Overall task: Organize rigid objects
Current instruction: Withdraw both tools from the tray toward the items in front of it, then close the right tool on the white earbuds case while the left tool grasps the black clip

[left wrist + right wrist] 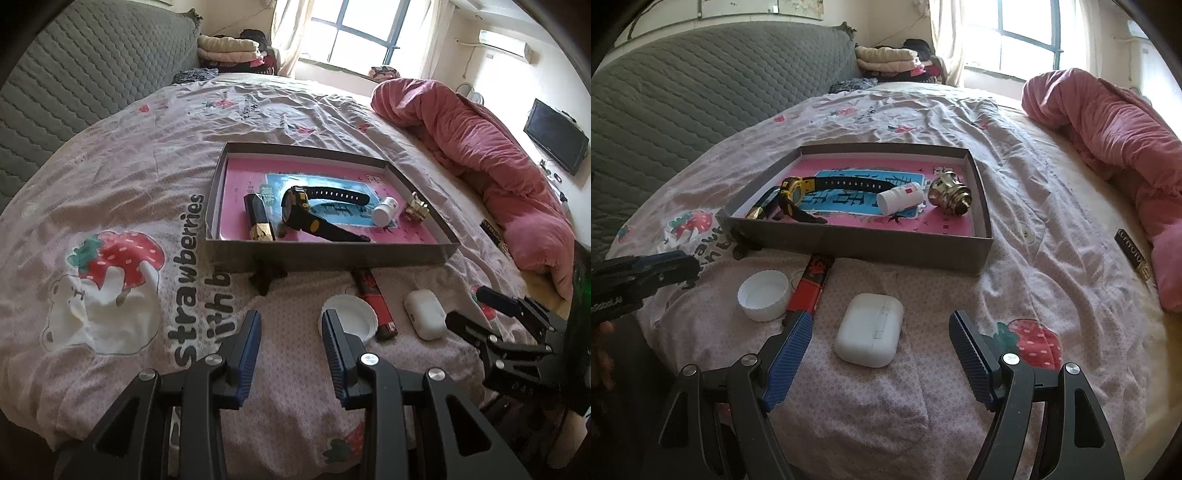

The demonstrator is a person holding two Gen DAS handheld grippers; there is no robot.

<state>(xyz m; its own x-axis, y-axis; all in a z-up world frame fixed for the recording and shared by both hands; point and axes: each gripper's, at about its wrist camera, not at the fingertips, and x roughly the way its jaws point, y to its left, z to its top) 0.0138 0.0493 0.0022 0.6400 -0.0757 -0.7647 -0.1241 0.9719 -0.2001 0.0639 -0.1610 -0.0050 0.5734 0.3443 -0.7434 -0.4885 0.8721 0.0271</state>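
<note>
Both claws agape, empty | earbud case (868, 329) on bed | box (857, 243): watch (798, 192), bottle (899, 198)

Black clip (266, 277) half hidden under the tray's (325, 254) front wall

I see the bed (1015, 177) (strawberry-print sheet) carrying a grey box tray (857, 245), white cap (762, 295), earbud case (868, 329), red-black stick (812, 286) and pink duvet (1115, 122).

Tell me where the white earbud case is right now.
The white earbud case lies on the bedspread outside the grey box, just ahead of the open right gripper, with the red-and-black lighter and white lid to its left.
</note>
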